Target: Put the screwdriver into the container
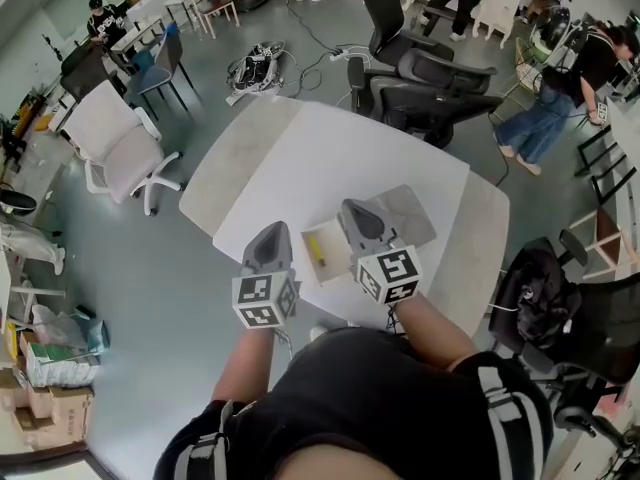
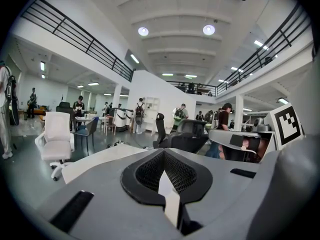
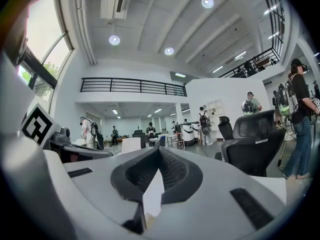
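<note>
An open shallow beige container [image 1: 325,258] lies on the white table [image 1: 300,158], between my two grippers. A yellow-handled screwdriver [image 1: 316,249] lies inside it. My left gripper [image 1: 274,231] hovers just left of the container, jaws closed together and holding nothing. My right gripper [image 1: 351,209] hovers just right of the container, also shut and empty. In the left gripper view the left gripper [image 2: 163,156] points level across the room, and in the right gripper view the right gripper [image 3: 159,151] does the same; neither view shows the container.
A grey sheet [image 1: 408,214] lies on the table beside the container, partly under my right gripper. Black office chairs [image 1: 425,83] stand at the table's far side and a white chair [image 1: 118,140] to the left. People stand further back.
</note>
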